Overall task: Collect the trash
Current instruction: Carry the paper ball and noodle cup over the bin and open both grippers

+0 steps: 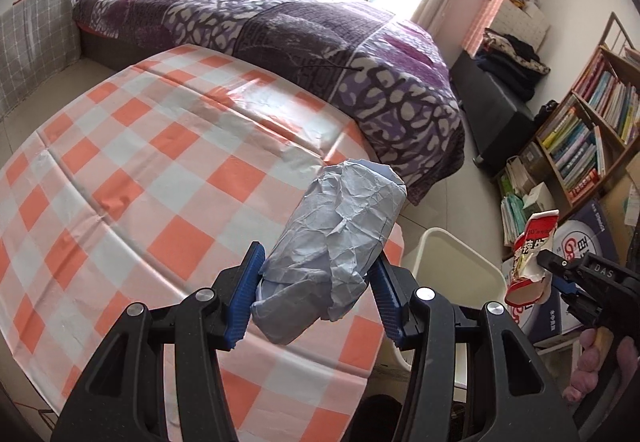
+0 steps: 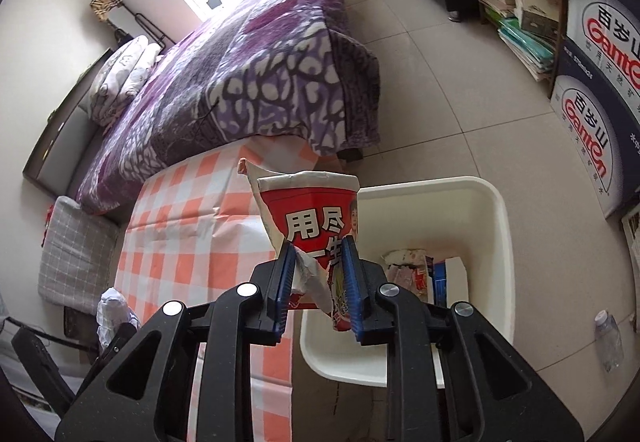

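Note:
My left gripper is shut on a crumpled grey-blue paper wad and holds it above the right edge of the orange checked table. My right gripper is shut on a crushed red and white paper cup, held above the near rim of the white bin. The right gripper with its cup shows at the right of the left wrist view, beside the bin. The bin holds several wrappers. The paper wad shows low left in the right wrist view.
A bed with a purple blanket stands behind the table. A bookshelf and printed cartons line the right wall. A clear plastic bottle lies on the tiled floor right of the bin.

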{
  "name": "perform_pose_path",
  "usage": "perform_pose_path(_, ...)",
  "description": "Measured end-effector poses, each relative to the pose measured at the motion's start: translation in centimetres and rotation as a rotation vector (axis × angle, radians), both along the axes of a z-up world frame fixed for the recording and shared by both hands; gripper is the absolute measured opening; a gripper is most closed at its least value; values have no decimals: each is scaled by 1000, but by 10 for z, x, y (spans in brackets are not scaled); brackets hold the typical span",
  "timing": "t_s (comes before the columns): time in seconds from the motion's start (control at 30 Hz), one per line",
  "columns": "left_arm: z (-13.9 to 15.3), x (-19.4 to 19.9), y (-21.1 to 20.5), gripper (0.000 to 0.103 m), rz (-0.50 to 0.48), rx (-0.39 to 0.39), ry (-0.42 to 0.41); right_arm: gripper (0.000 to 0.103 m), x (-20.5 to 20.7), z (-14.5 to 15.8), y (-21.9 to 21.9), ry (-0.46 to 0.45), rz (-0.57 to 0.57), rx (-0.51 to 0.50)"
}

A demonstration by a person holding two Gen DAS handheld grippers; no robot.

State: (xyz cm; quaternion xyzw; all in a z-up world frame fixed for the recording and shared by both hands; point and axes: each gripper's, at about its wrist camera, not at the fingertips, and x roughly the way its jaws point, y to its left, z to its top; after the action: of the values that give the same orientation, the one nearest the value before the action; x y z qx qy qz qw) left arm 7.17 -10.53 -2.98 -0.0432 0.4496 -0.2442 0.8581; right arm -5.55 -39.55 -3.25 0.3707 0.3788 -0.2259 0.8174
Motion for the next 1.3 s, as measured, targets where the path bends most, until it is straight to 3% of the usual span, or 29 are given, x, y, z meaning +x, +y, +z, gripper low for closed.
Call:
perform_pose_path(0.1, -5, -7, -18, 52, -49, -5, 13, 36, -12, -4, -17, 8, -45, 31)
perform_pose_path(0.2, -10, -15, -38, 52, -100, -5, 25, 54, -26, -4, -30, -2, -91, 30)
perform_pose_path(0.7, -35, -67, -166, 53, -365, 21, 103, 68, -87, 9, -93, -114, -280, 47)
perform_pose_path(0.77, -37, -70, -179, 56, -386, 15, 124, 70, -92, 11, -96, -148, -295, 57)
perform_pose_path(0.87, -33, -73, -188, 74, -391, 18, 118, 74, -98, 18, -97, -214, -296, 49)
perform_pose_path(0.97, -22, -74, -178, 78, -380, 20, 79, 78, -97, 30, -88, -241, -279, -19)
perform_pose_path(1.07, -11, -74, -157, 80, -338, 82, 0, 81, -91, 44, -66, -252, -237, -126)
perform_pose_path(1.23, 12, -79, -102, 88, -217, 154, -158, 96, -76, 73, 2, -253, -168, -450)
perform_pose_path(1.3, 22, -80, -77, 93, -149, 167, -219, 96, -70, 79, 33, -247, -146, -564)
